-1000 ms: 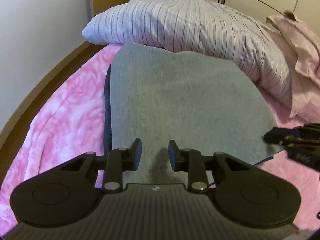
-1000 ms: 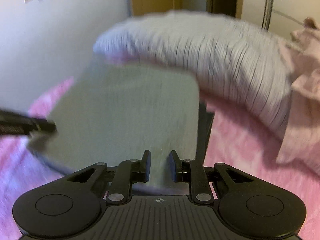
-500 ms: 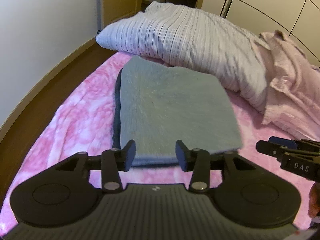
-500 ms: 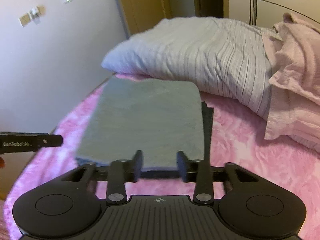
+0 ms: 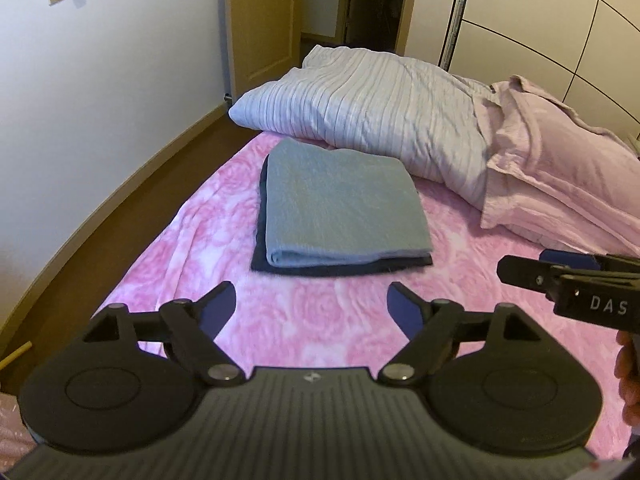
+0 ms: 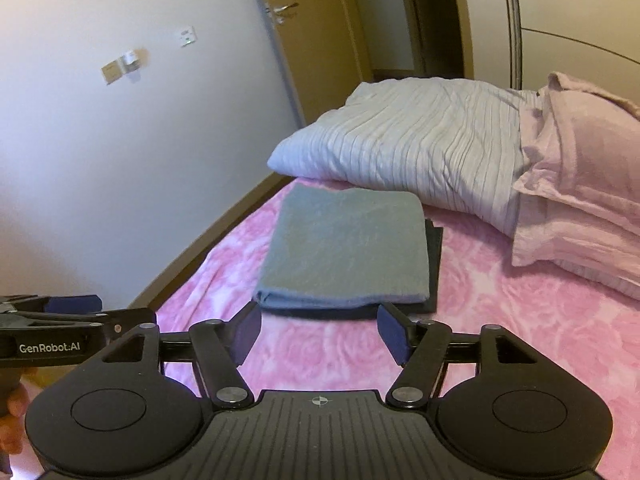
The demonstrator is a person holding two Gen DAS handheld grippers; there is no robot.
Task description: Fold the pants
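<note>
Left wrist view: my left gripper [image 5: 311,304] fills the lower frame, jaws spread wide and empty, held level above the pink bedspread [image 5: 328,320] and pointing toward the folded pants [image 5: 340,204] at frame centre. The pants lie flat on the bed as a grey-blue rectangular stack with a darker layer showing along the left and near edges; their far edge touches the striped pillow [image 5: 372,120] in the upper centre. A pink pillow [image 5: 560,176] lies at the right. My right gripper [image 5: 560,276] enters from the right edge at mid-height, seen side-on, clear of the pants; part of my hand [image 5: 630,376] shows below it.

Right wrist view: my right gripper [image 6: 318,332] occupies the lower frame, jaws likewise wide and holding nothing, the fingertips just short of the near edge of the pants [image 6: 348,256]. My left gripper [image 6: 84,316] reaches in from the left edge, low in the frame, apart from the cloth. The wall and a door [image 6: 320,40] stand in the upper frame.
</note>
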